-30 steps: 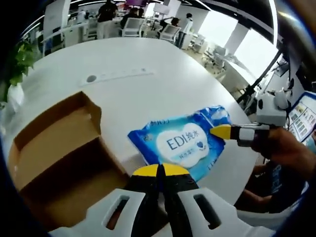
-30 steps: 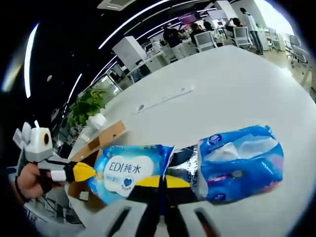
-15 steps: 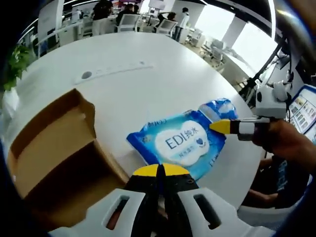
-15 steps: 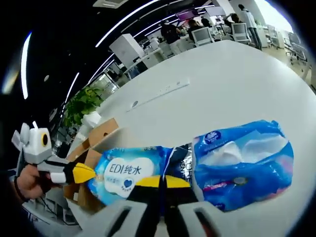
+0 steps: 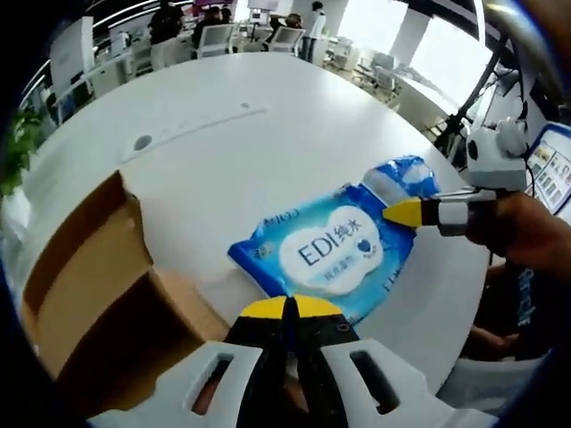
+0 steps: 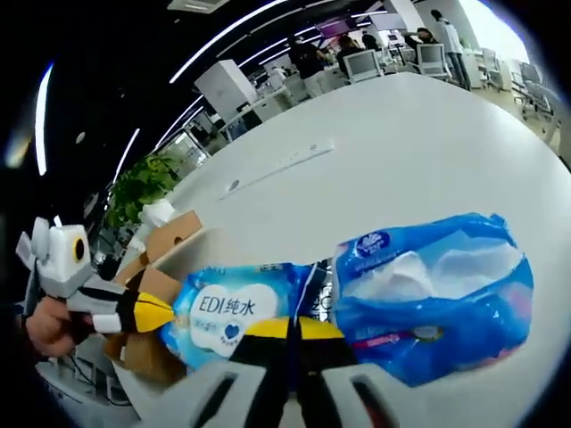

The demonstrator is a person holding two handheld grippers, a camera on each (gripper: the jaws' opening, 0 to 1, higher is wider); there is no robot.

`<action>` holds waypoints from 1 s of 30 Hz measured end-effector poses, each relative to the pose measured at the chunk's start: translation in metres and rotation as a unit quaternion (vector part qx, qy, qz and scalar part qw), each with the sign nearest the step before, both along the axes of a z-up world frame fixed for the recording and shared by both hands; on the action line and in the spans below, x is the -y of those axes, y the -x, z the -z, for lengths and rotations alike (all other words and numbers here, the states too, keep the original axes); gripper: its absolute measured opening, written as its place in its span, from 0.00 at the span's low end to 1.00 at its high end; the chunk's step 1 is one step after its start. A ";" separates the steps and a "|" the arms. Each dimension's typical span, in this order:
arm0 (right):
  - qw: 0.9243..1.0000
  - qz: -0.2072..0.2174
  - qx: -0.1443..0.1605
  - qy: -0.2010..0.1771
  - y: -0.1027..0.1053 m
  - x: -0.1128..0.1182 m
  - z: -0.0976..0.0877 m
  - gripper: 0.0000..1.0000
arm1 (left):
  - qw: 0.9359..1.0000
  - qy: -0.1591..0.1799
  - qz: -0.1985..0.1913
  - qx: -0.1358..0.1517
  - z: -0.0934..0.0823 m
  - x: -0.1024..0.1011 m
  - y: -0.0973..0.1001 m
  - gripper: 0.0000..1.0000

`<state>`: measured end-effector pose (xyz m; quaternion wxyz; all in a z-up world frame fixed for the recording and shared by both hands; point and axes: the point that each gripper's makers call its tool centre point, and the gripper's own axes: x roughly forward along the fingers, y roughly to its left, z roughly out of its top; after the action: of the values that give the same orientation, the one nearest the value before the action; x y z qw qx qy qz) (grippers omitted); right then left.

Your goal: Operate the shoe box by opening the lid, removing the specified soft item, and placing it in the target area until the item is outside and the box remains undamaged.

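Note:
A blue wipes pack with a white "EDI" label hangs between my two grippers, just right of the open brown shoe box. My left gripper is shut on the pack's near edge. My right gripper comes in from the right and pinches the far edge. In the right gripper view, my right gripper is shut on the wipes pack, the left gripper holds its left end, and the box lies behind.
A second blue tissue pack lies on the white round table beside the wipes. A pale strip and a round grommet sit further back. A plant stands near the box. Chairs and people are far off.
Both views have shifted a little with the hands. The wipes pack stays held between both grippers and now sits slightly further from the box and nearer the tissue pack.

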<state>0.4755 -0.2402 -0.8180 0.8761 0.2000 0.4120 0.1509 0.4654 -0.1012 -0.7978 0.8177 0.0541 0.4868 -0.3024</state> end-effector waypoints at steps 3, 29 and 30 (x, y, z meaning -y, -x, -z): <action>1.000 0.001 0.003 0.009 0.000 0.000 0.000 0.00 | 1.000 0.000 -0.002 -0.003 0.002 0.000 0.000 0.00; 0.997 0.000 0.040 0.059 0.007 0.000 -0.022 0.02 | 1.000 0.002 0.001 -0.007 0.001 -0.005 0.007 0.00; 0.997 -0.002 0.040 0.059 0.009 -0.002 -0.022 0.03 | 1.000 0.006 -0.001 -0.010 0.000 -0.005 0.008 0.00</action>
<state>0.4666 -0.2385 -0.7961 0.9018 0.1412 0.3851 0.1359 0.4574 -0.0960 -0.7980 0.8135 0.0464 0.4929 -0.3051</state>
